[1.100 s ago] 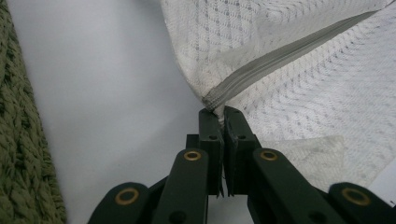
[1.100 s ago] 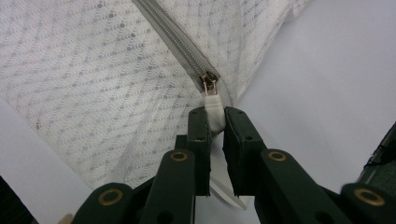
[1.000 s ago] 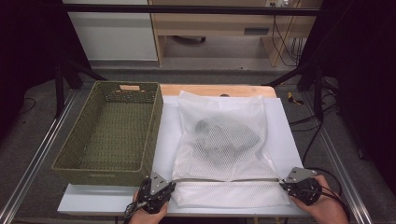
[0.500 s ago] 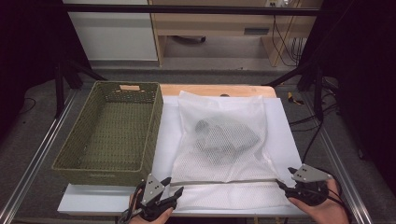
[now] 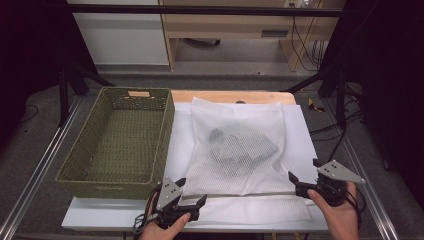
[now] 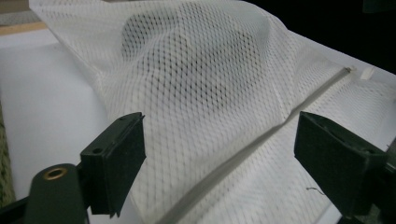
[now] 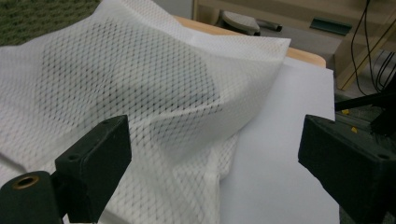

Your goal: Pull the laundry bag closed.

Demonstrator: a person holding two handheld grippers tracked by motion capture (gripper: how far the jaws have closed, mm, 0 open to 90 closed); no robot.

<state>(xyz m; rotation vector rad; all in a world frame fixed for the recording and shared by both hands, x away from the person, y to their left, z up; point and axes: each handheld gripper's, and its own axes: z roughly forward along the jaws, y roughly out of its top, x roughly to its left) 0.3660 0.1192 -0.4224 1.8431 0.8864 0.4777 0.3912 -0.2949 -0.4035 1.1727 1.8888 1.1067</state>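
A white mesh laundry bag (image 5: pixel 240 150) lies flat on the white sheet (image 5: pixel 300 130), with a dark garment (image 5: pixel 242 145) showing through the netting. Its zipper edge (image 5: pixel 245 194) runs along the near side. My left gripper (image 5: pixel 192 198) is open at the bag's near left corner, apart from the cloth. My right gripper (image 5: pixel 304 176) is open at the near right corner. In the left gripper view the mesh bag (image 6: pixel 196 84) and zipper (image 6: pixel 243 151) lie between the spread jaws. The right gripper view shows the bag (image 7: pixel 130 93) ahead of wide-open jaws.
A green woven basket (image 5: pixel 75 172) stands to the left of the bag, touching the white sheet's edge. The wooden table edge (image 5: pixel 230 96) shows at the back. Metal rails (image 5: pixel 40 165) run along both sides. Cables (image 5: pixel 345 135) hang at the right.
Both grippers have opened and let go of the bag's near corners, then drawn back a little towards the person. The bag now rests flat.
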